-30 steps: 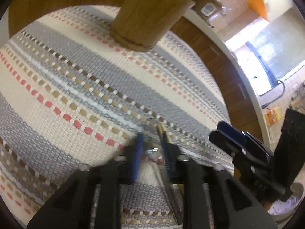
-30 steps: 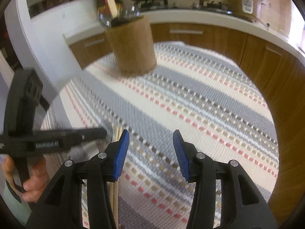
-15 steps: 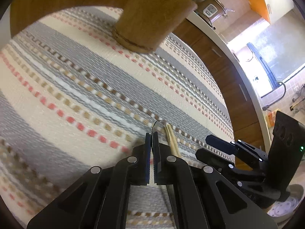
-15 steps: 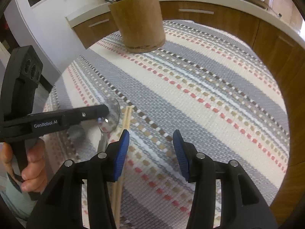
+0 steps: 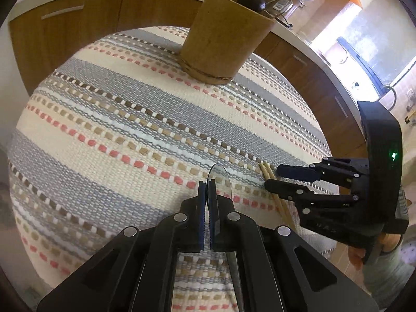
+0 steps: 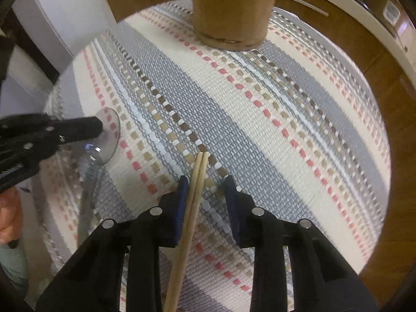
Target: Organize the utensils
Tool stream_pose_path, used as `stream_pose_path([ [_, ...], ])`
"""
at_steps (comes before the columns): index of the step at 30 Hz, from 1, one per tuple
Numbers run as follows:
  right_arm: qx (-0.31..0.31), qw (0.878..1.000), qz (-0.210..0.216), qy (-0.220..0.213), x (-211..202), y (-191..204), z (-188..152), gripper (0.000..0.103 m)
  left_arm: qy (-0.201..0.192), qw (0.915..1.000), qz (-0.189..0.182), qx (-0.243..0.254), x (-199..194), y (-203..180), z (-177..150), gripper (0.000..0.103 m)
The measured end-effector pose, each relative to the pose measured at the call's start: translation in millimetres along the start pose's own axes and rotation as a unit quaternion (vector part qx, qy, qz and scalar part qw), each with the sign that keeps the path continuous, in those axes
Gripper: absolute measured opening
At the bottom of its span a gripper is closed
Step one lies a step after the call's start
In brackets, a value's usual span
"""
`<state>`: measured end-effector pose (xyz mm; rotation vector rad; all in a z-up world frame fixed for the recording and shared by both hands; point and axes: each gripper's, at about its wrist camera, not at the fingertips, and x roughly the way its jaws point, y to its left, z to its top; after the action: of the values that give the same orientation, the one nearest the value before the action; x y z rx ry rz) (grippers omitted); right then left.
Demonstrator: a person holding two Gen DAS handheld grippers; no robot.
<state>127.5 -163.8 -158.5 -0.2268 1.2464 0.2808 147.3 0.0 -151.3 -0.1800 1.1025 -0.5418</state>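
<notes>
The left tongs (image 5: 207, 182) are clenched on the rim of a clear, thin plastic spoon (image 5: 219, 179), bowl standing edge-up over the round table under its striped woven cloth (image 5: 109, 119). The spoon looks light, a little flexible and slick, so the pinch on the bowl's edge may let it swivel; the handle would be a steadier hold.

The right tongs (image 6: 205, 182) have just been closing, with the pair of pale wooden chopsticks (image 6: 199, 171) lying on the cloth between the pads, against the left pad, the right pad apart. These 2 sticks are light, stiff and round enough to roll apart; I judge a grip across both near mid-length best.

The brown wooden utensil holder (image 5: 223, 41) stands at the far side.
</notes>
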Motion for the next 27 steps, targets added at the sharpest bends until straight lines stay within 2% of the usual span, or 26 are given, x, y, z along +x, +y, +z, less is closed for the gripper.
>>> stream_pose_path([
  [2, -0.017, 1.0, -0.003, 0.008, 1, 9, 3, 0.012, -0.002, 1.0, -0.002, 0.001, -2, 2, 0, 0.0],
  [6, -0.018, 1.0, -0.001, 0.008, 2, 14, 4, 0.01, -0.013, 0.9998, -0.012, -0.004, -10, 7, -1, 0.0],
  [8, -0.009, 1.0, 0.027, 0.0, -3, 11, 2, 0.01, -0.023, 0.9996, -0.014, -0.005, -17, 9, -2, 0.0],
  [10, 0.001, 0.999, 0.034, -0.01, -12, 5, -3, 0.01, -0.034, 0.9993, -0.013, -0.003, -26, 10, -2, 0.0],
  [19, 0.008, 0.995, 0.038, -0.087, -67, -5, -12, 0.01, -0.089, 0.9959, -0.011, 0.017, -68, -6, 3, 0.0],
  [27, 0.009, 0.984, 0.041, -0.172, -128, -14, -35, 0.01, -0.14, 0.9894, -0.002, 0.039, -103, -30, 4, 0.0],
])
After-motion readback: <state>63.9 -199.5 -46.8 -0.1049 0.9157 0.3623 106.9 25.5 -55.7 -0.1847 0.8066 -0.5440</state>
